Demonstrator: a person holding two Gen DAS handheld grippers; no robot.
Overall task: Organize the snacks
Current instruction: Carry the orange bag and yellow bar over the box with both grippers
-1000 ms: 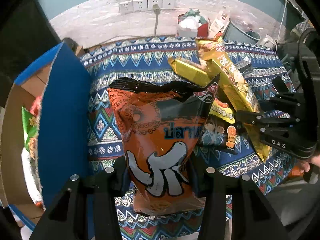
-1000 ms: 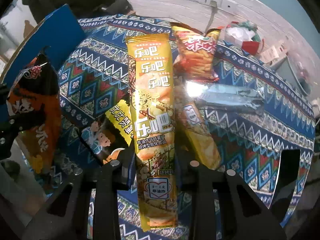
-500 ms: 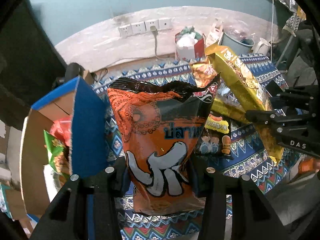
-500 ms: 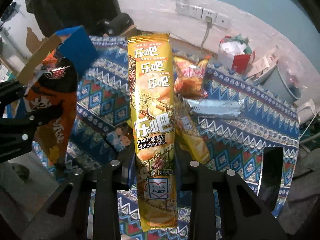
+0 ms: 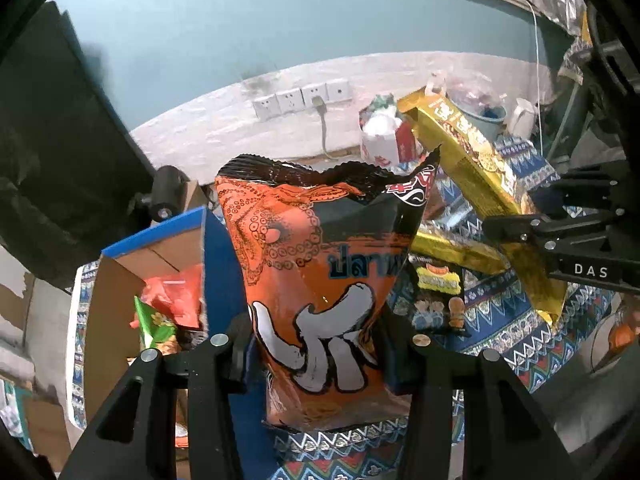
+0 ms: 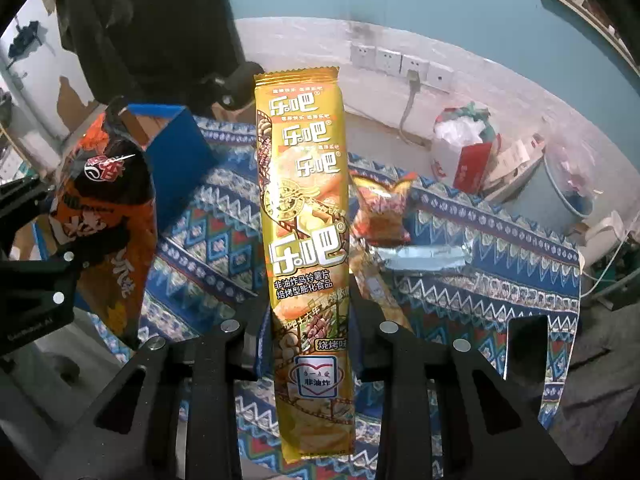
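Observation:
My left gripper [image 5: 320, 344] is shut on an orange and black snack bag [image 5: 324, 264] and holds it upright above the table; the bag also shows at the left of the right wrist view [image 6: 108, 220]. My right gripper [image 6: 310, 332] is shut on a long yellow chip packet [image 6: 308, 216], held up in the air; the packet shows in the left wrist view [image 5: 472, 172]. A cardboard box with blue flaps [image 5: 120, 280] stands at the table's left and holds red and green snack packs [image 5: 168, 304].
On the patterned tablecloth [image 6: 500, 276] lie an orange snack bag [image 6: 380, 208], a silver packet [image 6: 424, 256], a gold packet [image 5: 452, 248] and a small dark pack [image 5: 440, 300]. A white and red bag [image 6: 460, 152] and a bucket [image 6: 556, 192] stand at the back by the wall sockets [image 6: 400, 64].
Both grippers have risen with their snacks and tilted up, so the table sits lower and farther in view. The box's inside has come into the left wrist view.

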